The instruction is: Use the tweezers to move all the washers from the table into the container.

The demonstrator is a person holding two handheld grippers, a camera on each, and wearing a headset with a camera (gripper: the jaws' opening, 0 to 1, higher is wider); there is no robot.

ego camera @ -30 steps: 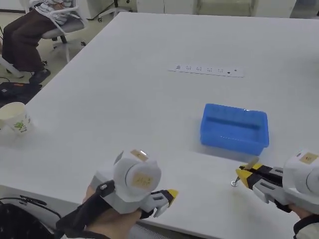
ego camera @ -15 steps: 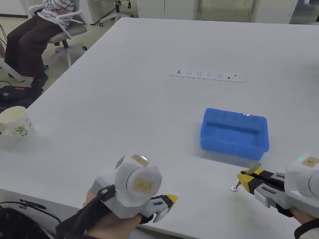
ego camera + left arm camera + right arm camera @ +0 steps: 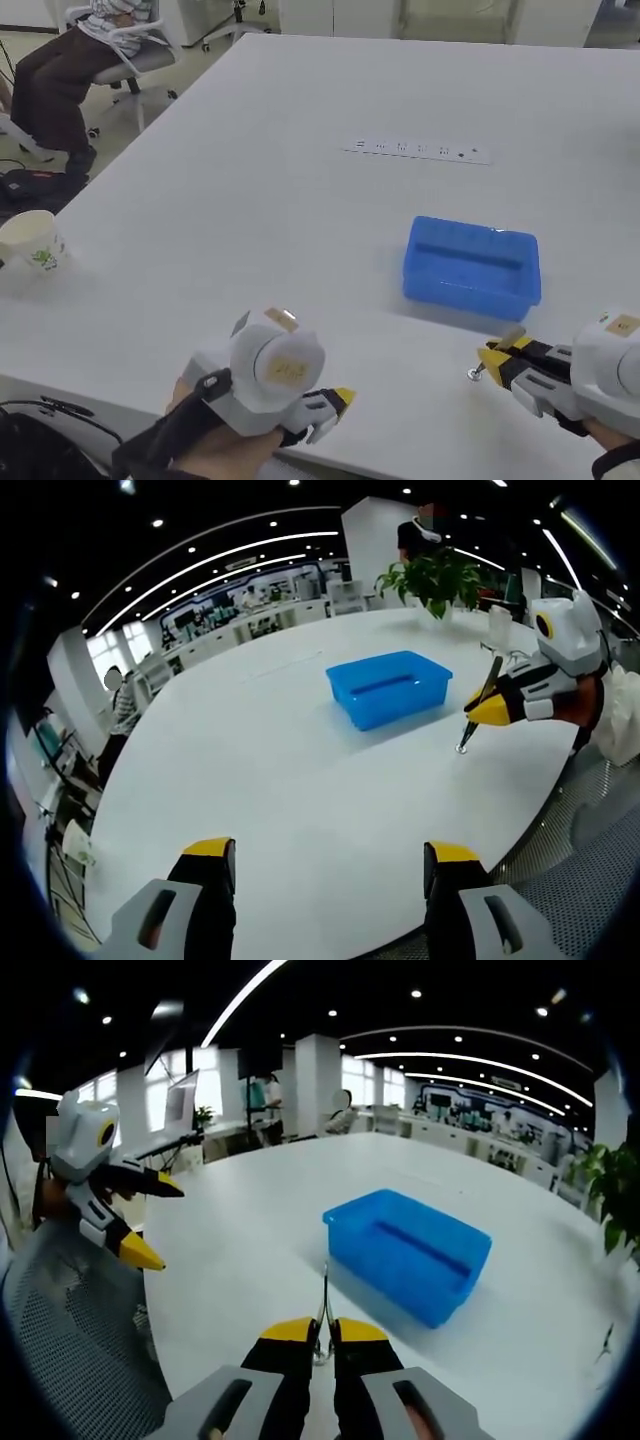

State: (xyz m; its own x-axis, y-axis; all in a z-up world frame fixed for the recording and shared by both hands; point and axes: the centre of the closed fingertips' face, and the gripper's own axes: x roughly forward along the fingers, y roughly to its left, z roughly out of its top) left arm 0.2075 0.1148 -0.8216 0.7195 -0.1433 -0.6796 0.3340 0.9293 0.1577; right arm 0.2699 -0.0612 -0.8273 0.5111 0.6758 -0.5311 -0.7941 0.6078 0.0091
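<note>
Head view: one container (image 3: 470,291), one washer (image 3: 471,375)

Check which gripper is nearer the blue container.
Right. The right gripper, shut on the tweezers, sits just short of the container; the open left gripper is farther off to its left.

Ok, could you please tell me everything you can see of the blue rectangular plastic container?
The blue rectangular plastic container is an open-topped tray with low, smooth walls that look like glossy moulded plastic. It sits upright and flat on the white table. I can make out nothing inside it. Nothing else touches it: the right gripper, shut on thin metal tweezers, is close to its near side but apart from it.
</note>
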